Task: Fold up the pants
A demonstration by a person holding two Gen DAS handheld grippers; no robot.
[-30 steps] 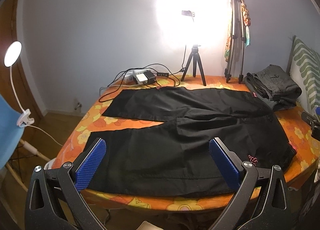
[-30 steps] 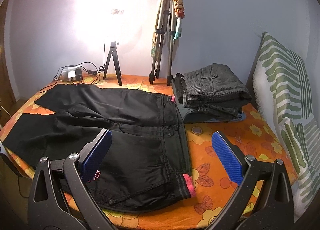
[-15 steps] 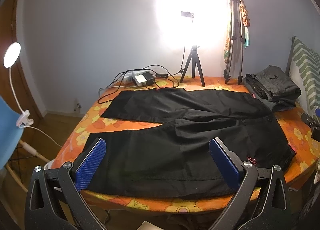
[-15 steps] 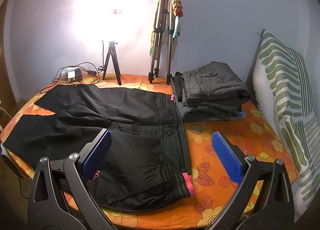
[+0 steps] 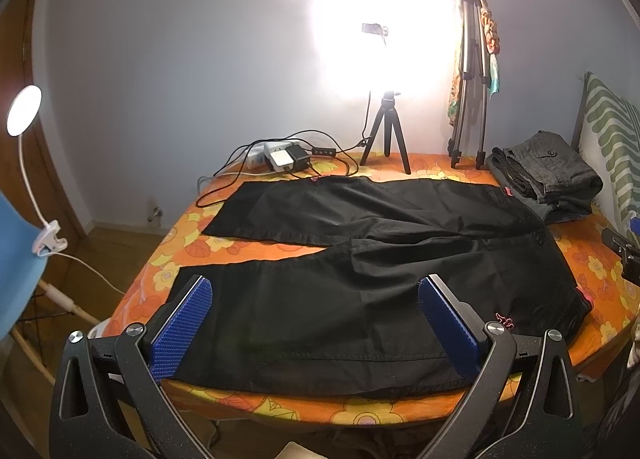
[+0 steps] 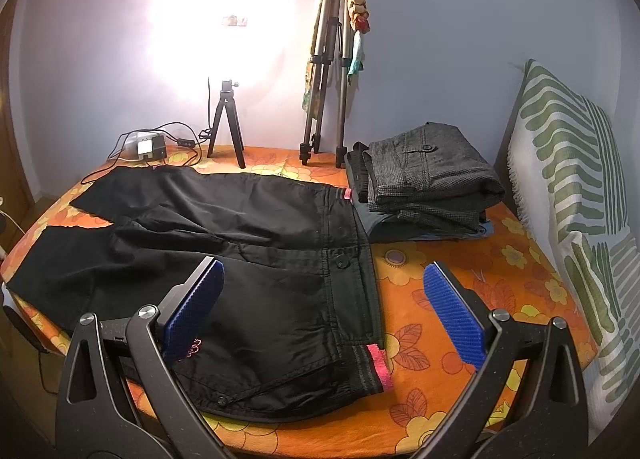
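- A pair of black lightweight fabric pants (image 5: pixel 360 279) lies spread flat on the round counter with an orange flowered cloth (image 5: pixel 400 407), legs splayed in a V toward 9 o'clock, waistband with pink trim (image 6: pixel 378 363) toward 3 o'clock in the left wrist view.
- The left gripper (image 5: pixel 316 319), blue ribbed pads spread wide with nothing between them, hovers above the near leg, close to the counter's 6 o'clock edge.
- The right gripper (image 6: pixel 324 307), likewise wide apart and empty, hangs over the waistband's near corner; its left pad is above the small pink embroidery, its right pad above bare cloth.
- No fold appears made yet; the likely first step is bringing one leg over the other.
- To do it well, each gripper should probably pinch the near edge through both fabric layers, one at the hem end, one at the waistband, then lift together and carry toward 12 o'clock so the seams align.
- Risks, as judged: thin fabric slipping from the pads, or dragging the flowered cloth along.
- A folded grey tweed garment stack (image 6: pixel 428 187) sits at 2 o'clock just beside the waistband's far end; a small black tripod (image 5: pixel 386 135) and tangled black cables (image 5: pixel 280 155) stand at 12 o'clock, near the far leg.
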